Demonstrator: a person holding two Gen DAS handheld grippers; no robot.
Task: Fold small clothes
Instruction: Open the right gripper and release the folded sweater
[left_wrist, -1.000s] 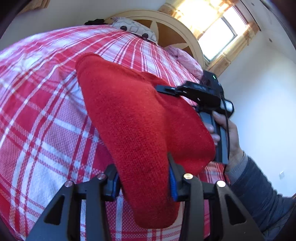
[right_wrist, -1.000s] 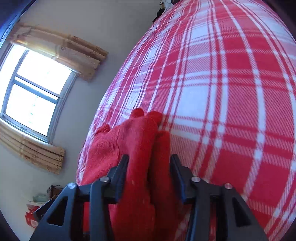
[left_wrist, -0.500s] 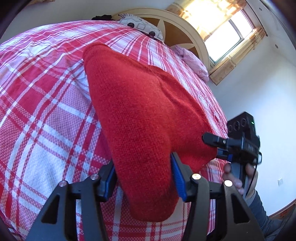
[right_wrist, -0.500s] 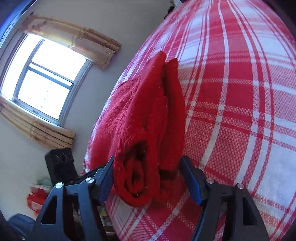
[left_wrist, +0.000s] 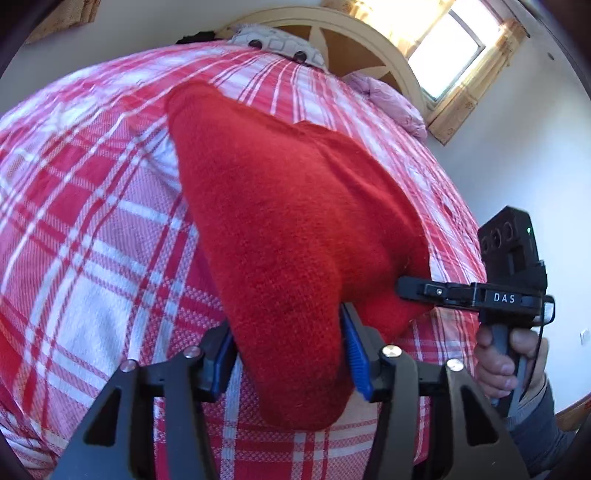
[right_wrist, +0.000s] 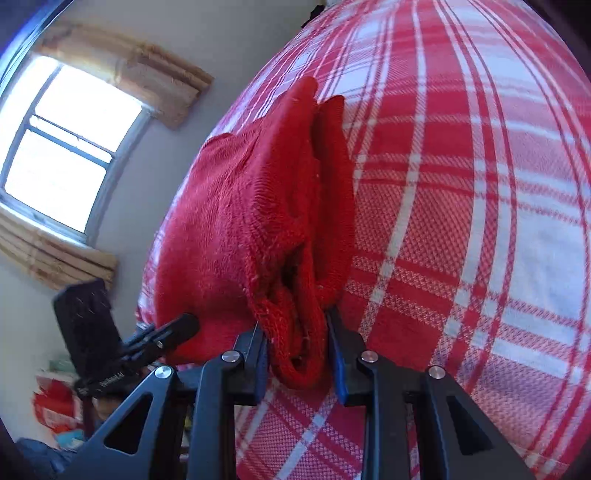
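The red knitted garment (left_wrist: 295, 229) lies on the bed's red-and-white checked cover (left_wrist: 92, 206), near the side of the bed that faces the window wall. It looks soft, thick and light, a loose knit that sags and bunches rather than holds a crease, so it should drape wherever it is lifted and may snag on a pad edge.

On the left, the left gripper (left_wrist: 288, 354) straddles a wide fold of the garment, its blue pads about half apart. The fabric fills the gap, but the pictures do not settle whether the pads truly press on it. This thick doubled end seems a fair place to hold.

Further right, the right gripper (right_wrist: 297, 350) has just been closing. Its pads now pinch a narrow rolled bunch of ribbed hem, and the knit bulges above and below them. That grip looks firm, though a bunched hem will likely fold unevenly unless spread first.

For room, the cover stretches open and bare to the right of the garment in the right wrist view and toward the headboard (left_wrist: 369, 40) in the left. On the window side the bed edge lies close, so any fold is better laid inward, away from that drop.
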